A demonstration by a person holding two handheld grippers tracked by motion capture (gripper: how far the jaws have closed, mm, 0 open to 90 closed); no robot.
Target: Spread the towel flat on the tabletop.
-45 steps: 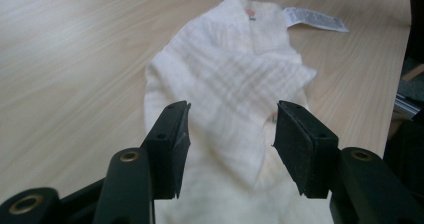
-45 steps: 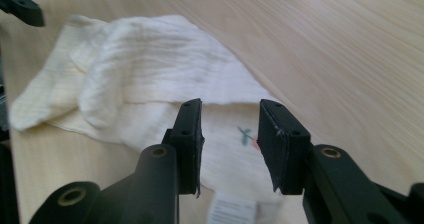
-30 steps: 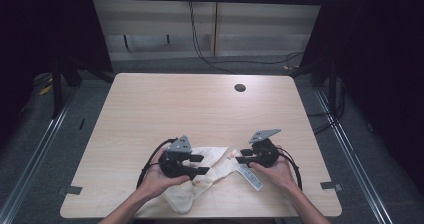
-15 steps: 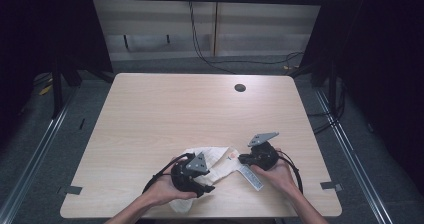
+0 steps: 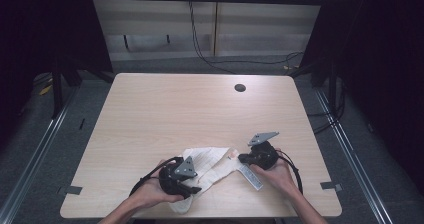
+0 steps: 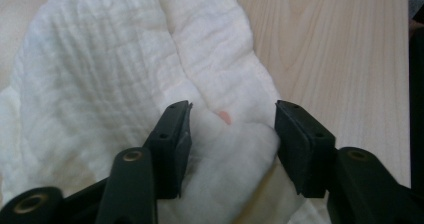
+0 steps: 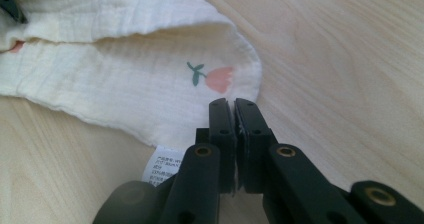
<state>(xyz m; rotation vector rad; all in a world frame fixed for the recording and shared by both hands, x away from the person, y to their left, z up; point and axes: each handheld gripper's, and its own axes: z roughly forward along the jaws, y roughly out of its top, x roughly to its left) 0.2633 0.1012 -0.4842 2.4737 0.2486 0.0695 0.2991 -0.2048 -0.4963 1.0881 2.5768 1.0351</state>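
A cream muslin cloth lies crumpled near the table's front edge. It shows up close in the left gripper view and in the right gripper view, with a small pink flower print. My left gripper sits on the cloth's front left part. Its jaws stand apart with a raised fold of cloth between them, and they have just been closing. My right gripper is at the cloth's right corner. Its jaws are shut on the hem beside the flower.
A white care label hangs from the hem left of my right jaws. The light wooden table has a dark round hole at the back right. Metal frame rails and cables run around the table.
My left gripper has shifted toward the table's front edge over the cloth, and the cloth under it has bunched. The right gripper has stayed at the cloth's right corner.
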